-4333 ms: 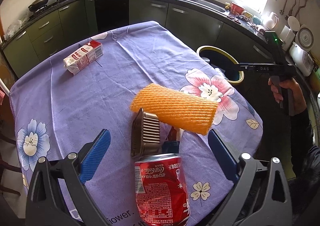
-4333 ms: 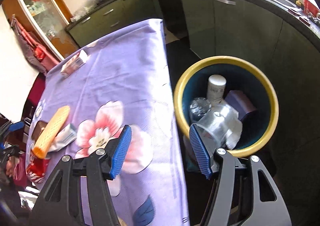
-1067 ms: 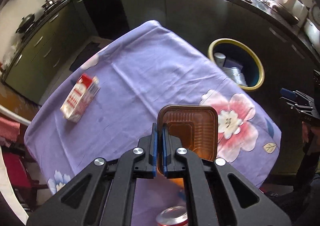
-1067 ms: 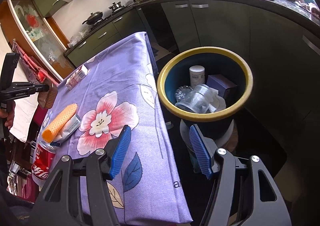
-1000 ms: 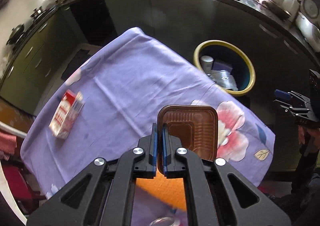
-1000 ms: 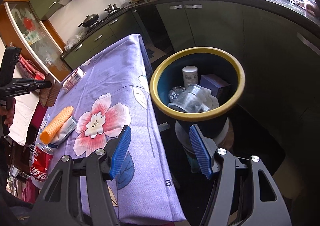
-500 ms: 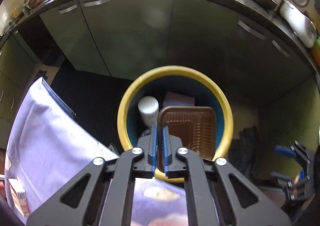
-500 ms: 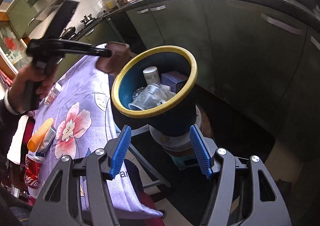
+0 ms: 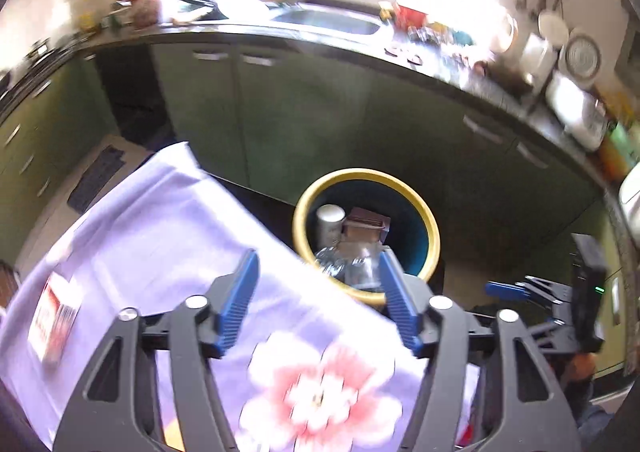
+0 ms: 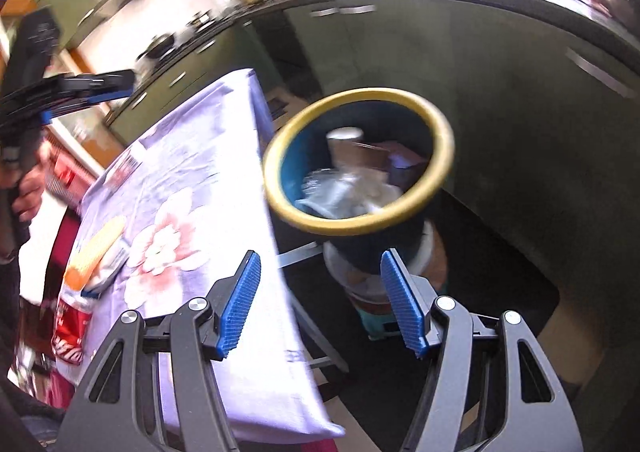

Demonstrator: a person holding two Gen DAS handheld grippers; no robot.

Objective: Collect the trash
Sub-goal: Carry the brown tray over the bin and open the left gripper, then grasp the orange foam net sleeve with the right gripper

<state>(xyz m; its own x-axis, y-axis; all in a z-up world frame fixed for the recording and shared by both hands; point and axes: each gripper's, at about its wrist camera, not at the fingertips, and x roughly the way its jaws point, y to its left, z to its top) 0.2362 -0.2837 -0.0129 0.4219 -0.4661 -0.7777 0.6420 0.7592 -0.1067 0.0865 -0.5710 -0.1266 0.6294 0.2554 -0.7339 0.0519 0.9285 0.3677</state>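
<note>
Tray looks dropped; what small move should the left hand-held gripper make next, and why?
Probably swing back over the table toward the can. The left hand-held gripper has just been opening and holds nothing; the brown tray lies in the bin, while the can and carton remain on the cloth.

Each gripper is a black plastic frame with triangular cut-outs in its two arms and round silver screw heads at the joints. The left gripper point(image 9: 318, 298) and the right gripper point(image 10: 320, 298) both carry blue ribbed pads point(image 10: 240, 304) on the inner faces of their fingers. Seen from the side, the right one shows a small green light point(image 9: 599, 289) on its black body. A hand point(image 10: 30, 187) grips a black handle; what is worn is too dark to tell.
</note>
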